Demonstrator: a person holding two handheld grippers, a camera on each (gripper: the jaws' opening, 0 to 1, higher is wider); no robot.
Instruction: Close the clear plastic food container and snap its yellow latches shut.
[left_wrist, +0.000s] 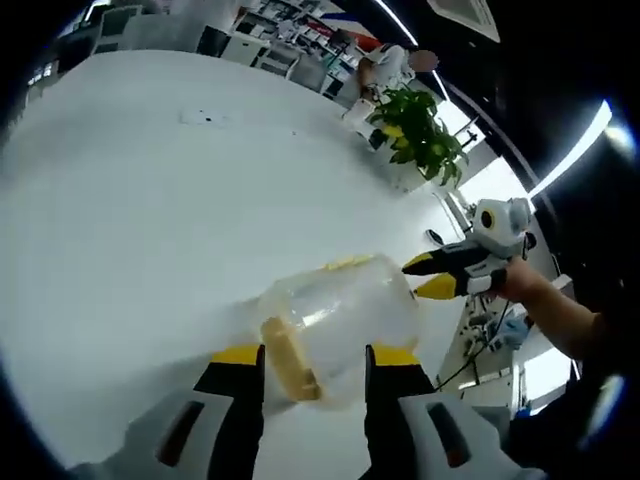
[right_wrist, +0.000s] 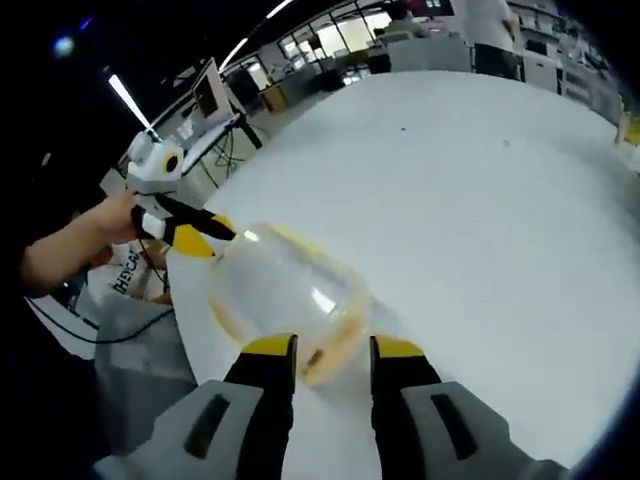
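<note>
Clear, thin-walled plastic forms the rounded-rectangular food container (left_wrist: 345, 315), which rests on the white table (left_wrist: 150, 200) near its edge, with two pale yellow latches: one (left_wrist: 288, 360) on the end nearest the left gripper (left_wrist: 315, 362), one (left_wrist: 348, 263) on the far end. In the left gripper view, the left gripper's black jaws with yellow tips stand apart on either side of the near latch, close to the container but clamped on nothing. The right gripper (left_wrist: 428, 275) enters this view from the right, held in a person's hand (left_wrist: 520, 280), its yellow tips near the container's far end; whether they touch it cannot be told.

In the right gripper view, the same container (right_wrist: 285, 295) lies just beyond the right gripper (right_wrist: 334, 350), whose jaws are likewise parted and empty, flanking a latch (right_wrist: 340, 355). The left gripper (right_wrist: 195, 233) approaches from the left, close beside the container's opposite end. The lid appears to sit on the base, though glare on the plastic leaves this uncertain.

Handling, as judged: the container is probably light, smooth and prone to slide on the table, with walls that flex under pressure. Hold is best taken at the stiffer rim, one gripper steadying an end while the other presses a latch down over the lid's edge.

A potted green plant (left_wrist: 420, 135) stands beyond the table.
</note>
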